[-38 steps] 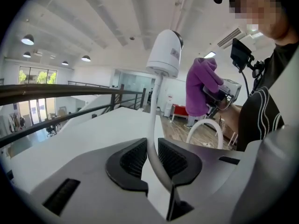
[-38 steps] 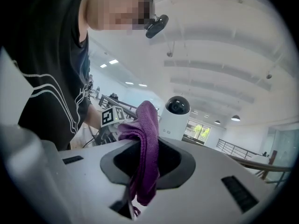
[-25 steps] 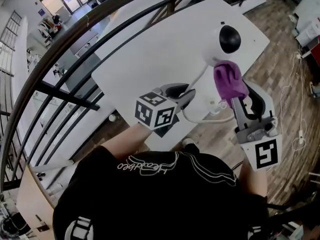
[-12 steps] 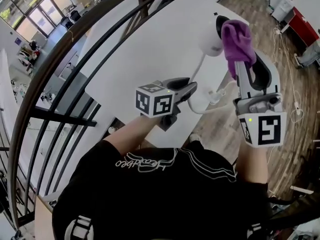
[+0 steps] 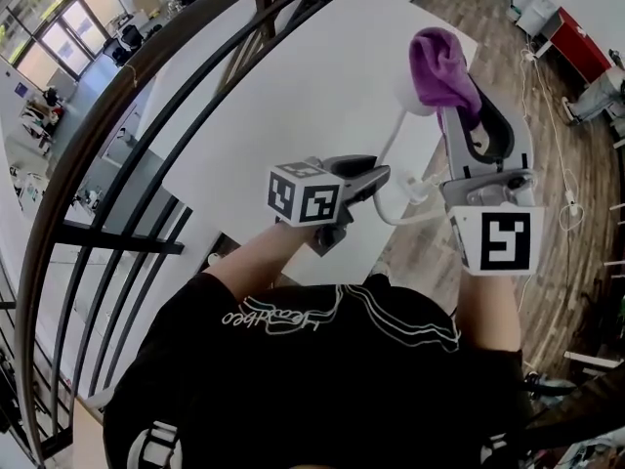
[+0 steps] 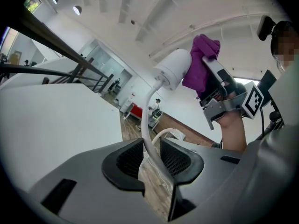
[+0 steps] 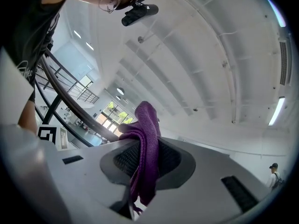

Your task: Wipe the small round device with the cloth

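The small round white device (image 5: 404, 95) hangs in the air on its white cable (image 5: 392, 145) over the white table (image 5: 293, 86). A purple cloth (image 5: 441, 66) covers most of it, and my right gripper (image 5: 459, 115) is shut on that cloth and holds it against the device. In the left gripper view the device (image 6: 174, 69) sits up high with the cloth (image 6: 198, 64) against its right side. The jaws of my left gripper (image 6: 152, 157) are opening, with the cable (image 6: 150, 125) between them and a gap beside it. The right gripper view shows the cloth (image 7: 147, 139) pinched between the pads.
A black metal railing (image 5: 146, 96) curves along the left of the table. Wooden floor (image 5: 547, 115) with loose cords lies to the right, and a red cabinet (image 5: 578, 49) stands at the far right. The person's black shirt (image 5: 312, 379) fills the bottom of the head view.
My right gripper has carried the purple cloth up and over the device, and the dark lens is now covered. The left gripper has stayed at the cable.
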`<state>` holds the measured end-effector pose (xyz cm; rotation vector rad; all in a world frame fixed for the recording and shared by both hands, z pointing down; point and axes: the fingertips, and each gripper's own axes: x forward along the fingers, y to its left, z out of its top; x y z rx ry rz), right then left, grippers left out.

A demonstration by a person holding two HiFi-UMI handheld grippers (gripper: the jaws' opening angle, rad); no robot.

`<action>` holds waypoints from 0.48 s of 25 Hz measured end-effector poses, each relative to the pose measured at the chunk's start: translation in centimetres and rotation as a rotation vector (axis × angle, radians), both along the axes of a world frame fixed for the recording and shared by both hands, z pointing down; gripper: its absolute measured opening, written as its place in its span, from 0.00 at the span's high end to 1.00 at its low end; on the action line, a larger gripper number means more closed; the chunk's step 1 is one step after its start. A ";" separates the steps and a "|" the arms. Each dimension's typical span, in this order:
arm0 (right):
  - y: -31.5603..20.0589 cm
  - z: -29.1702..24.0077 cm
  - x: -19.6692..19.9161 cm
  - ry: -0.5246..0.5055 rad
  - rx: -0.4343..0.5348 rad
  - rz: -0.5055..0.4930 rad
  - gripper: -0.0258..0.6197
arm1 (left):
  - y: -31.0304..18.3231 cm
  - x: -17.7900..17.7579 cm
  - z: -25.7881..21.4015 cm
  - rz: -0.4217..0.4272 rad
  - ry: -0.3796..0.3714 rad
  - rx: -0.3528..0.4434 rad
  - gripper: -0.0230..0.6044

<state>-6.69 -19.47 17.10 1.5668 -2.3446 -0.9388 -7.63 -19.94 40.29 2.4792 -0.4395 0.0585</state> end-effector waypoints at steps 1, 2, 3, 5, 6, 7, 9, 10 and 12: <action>0.0 0.2 -0.2 0.004 -0.004 -0.001 0.86 | 0.0 0.0 0.0 0.003 0.003 -0.002 0.79; 0.0 0.4 -0.4 0.010 -0.008 -0.002 0.86 | 0.1 0.1 0.0 0.005 0.007 -0.004 0.79; -0.1 0.7 -0.5 0.014 -0.014 -0.004 0.86 | 0.1 0.1 -0.1 0.008 0.011 -0.007 0.79; -0.2 1.5 -0.7 0.019 -0.029 -0.008 0.86 | 0.1 0.2 -0.1 0.010 0.019 -0.012 0.79; -0.3 2.0 -0.9 0.021 -0.038 -0.009 0.86 | 0.1 0.2 0.0 0.011 0.023 -0.015 0.79; -0.3 2.6 -1.1 0.025 -0.046 -0.010 0.86 | 0.1 0.2 0.1 0.013 0.026 -0.017 0.79; -0.2 3.9 -1.8 0.043 -0.064 -0.013 0.86 | 0.2 -0.2 0.4 0.017 0.032 -0.018 0.79; -0.2 4.7 -2.2 0.054 -0.078 -0.015 0.86 | 0.3 -0.4 0.5 0.019 0.036 -0.018 0.79; -0.3 5.9 -2.5 0.073 -0.109 -0.014 0.86 | 0.3 -0.4 0.4 0.023 0.041 -0.017 0.79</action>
